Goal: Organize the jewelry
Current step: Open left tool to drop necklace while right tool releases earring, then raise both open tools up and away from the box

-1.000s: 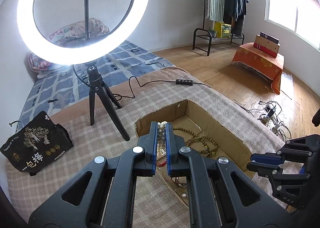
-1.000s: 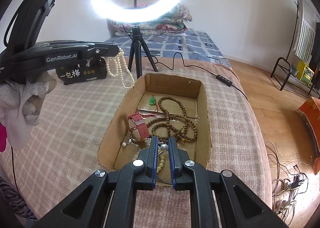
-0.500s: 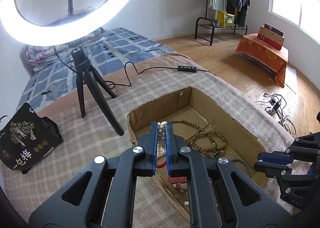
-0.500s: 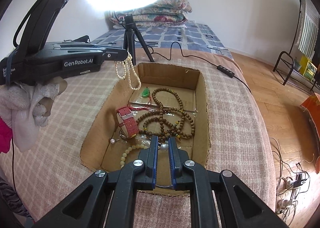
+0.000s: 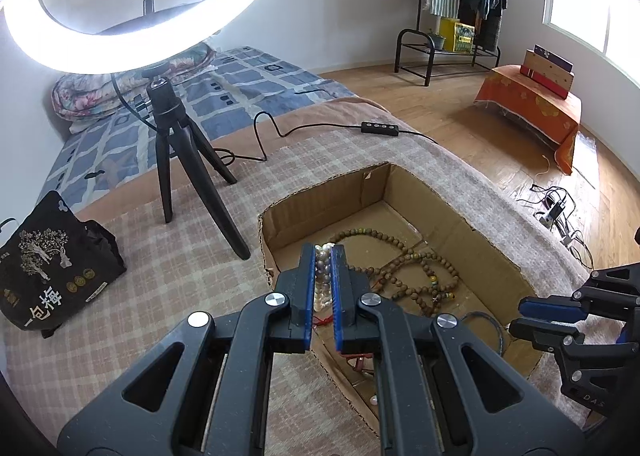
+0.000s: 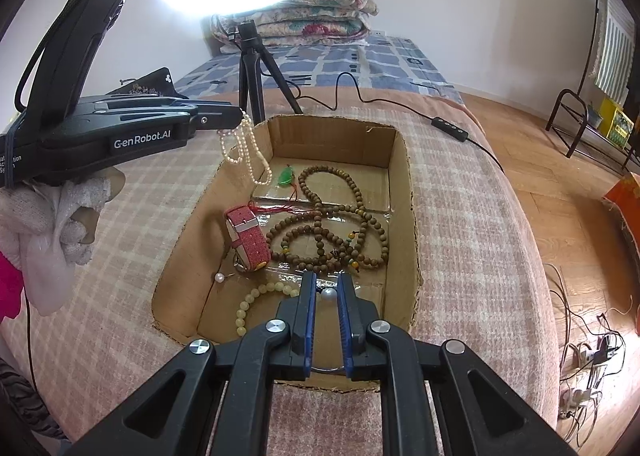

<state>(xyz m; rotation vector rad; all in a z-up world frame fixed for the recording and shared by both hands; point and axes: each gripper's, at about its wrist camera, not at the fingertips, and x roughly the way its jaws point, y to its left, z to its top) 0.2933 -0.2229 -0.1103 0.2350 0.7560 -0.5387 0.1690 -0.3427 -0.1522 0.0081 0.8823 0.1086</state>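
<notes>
A cardboard box sits sunk into the checked blanket. In it lie wooden bead strings, a red watch strap, a green pendant and a pale bead bracelet. My left gripper is shut on a white pearl necklace. From the right wrist view, the pearl necklace dangles from the left gripper over the box's far left corner. My right gripper hovers over the near end; its jaws are opening, with a single pearl on a thin wire hoop between the pads, untouched.
A ring light on a black tripod stands on the blanket behind the box, its cable and controller trailing right. A black printed bag lies at the left. A white-gloved hand holds the left gripper.
Both grippers have sunk closer to the box. The hanging pearls now reach over the box's left corner. The right jaws stand a little wider apart than before.
</notes>
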